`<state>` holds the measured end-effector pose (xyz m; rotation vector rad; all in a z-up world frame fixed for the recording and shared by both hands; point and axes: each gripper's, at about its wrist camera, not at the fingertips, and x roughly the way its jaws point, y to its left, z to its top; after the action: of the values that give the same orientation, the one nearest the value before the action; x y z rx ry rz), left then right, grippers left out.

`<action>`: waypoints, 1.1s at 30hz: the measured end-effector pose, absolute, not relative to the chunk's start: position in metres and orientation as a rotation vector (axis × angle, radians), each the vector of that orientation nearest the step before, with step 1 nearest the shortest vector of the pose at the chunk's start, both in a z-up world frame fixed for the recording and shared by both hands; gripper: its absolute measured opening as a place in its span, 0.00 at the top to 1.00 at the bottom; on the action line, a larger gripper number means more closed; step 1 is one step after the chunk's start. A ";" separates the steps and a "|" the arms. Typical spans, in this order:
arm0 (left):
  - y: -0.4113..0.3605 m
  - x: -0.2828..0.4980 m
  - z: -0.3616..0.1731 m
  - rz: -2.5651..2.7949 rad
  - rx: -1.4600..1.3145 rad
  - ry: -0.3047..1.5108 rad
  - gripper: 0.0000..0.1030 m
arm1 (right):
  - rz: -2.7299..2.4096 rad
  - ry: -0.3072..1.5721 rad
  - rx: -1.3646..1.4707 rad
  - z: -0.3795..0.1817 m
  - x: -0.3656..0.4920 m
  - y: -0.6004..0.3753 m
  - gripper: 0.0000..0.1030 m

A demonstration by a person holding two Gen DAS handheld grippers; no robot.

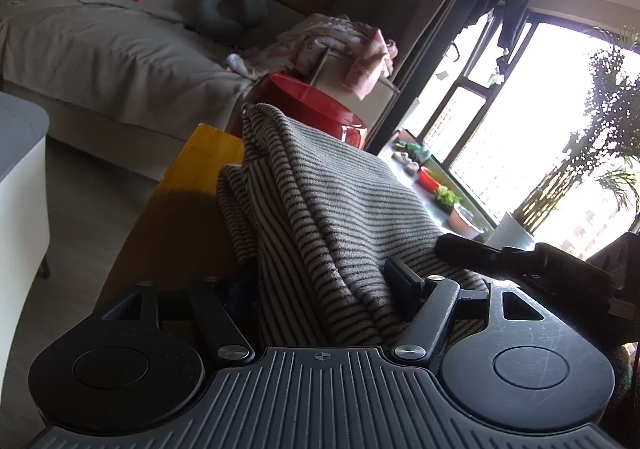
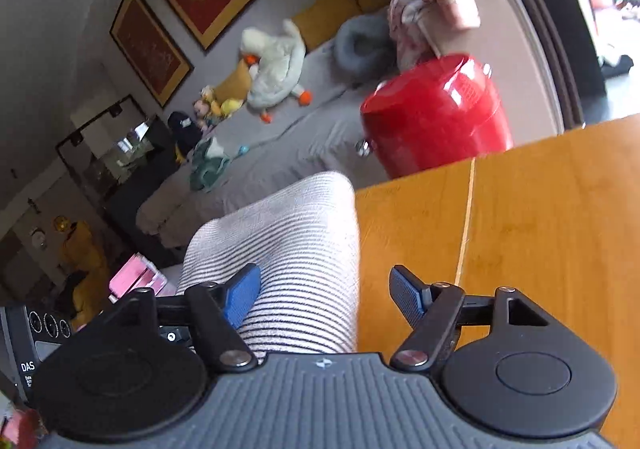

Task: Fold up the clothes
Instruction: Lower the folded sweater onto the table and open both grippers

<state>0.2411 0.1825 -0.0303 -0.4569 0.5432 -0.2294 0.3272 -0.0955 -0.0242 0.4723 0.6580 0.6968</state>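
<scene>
Draping over the yellow wooden table (image 2: 540,217), the grey-and-black striped knit garment (image 1: 340,209) looks soft, limp and light. It bunches between the left gripper (image 1: 320,289) jaws; grip unclear. The right gripper (image 2: 324,297) stands apart. Pinch 2 hem corners.

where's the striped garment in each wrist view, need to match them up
Left wrist: the striped garment fills the middle, bunched in folds, running from between the jaws up toward the red container.
Right wrist: it lies lower centre-left, over the left part of the wooden table, between the open jaws.
Shared landmark: the red container, behind the table's far edge in both.
</scene>
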 end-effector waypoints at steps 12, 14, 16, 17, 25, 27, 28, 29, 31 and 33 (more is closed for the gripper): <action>0.179 0.243 -0.029 -0.218 -0.431 0.536 0.27 | 0.698 0.627 0.442 -0.027 0.321 -0.085 0.43; 0.180 0.245 -0.029 -0.216 -0.437 0.538 0.25 | 0.685 0.618 0.429 -0.027 0.314 -0.084 0.42; 0.179 0.246 -0.029 -0.211 -0.437 0.538 0.25 | 0.670 0.612 0.440 -0.027 0.307 -0.088 0.32; 0.179 0.246 -0.029 -0.209 -0.436 0.536 0.25 | 0.661 0.604 0.457 -0.027 0.305 -0.091 0.30; 0.176 0.223 -0.024 -0.128 -0.450 0.450 0.10 | 0.595 0.567 0.507 -0.026 0.279 -0.116 0.03; 0.175 0.205 -0.025 -0.092 -0.487 0.441 0.09 | 0.586 0.568 0.499 -0.026 0.269 -0.122 0.00; 0.173 0.194 -0.025 -0.069 -0.496 0.437 0.08 | 0.579 0.570 0.494 -0.026 0.263 -0.125 0.00; 0.170 0.182 -0.024 -0.049 -0.498 0.435 0.08 | 0.571 0.579 0.491 -0.026 0.256 -0.130 0.00; 0.159 0.156 -0.021 -0.010 -0.482 0.448 0.06 | 0.556 0.613 0.477 -0.026 0.242 -0.137 0.00; 0.144 0.135 -0.019 0.003 -0.459 0.473 0.02 | 0.555 0.651 0.416 -0.026 0.222 -0.143 0.00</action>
<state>0.1345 0.1444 -0.0187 -0.4592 0.4728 0.0031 0.2224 -0.1432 -0.0258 0.4161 0.6507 0.5546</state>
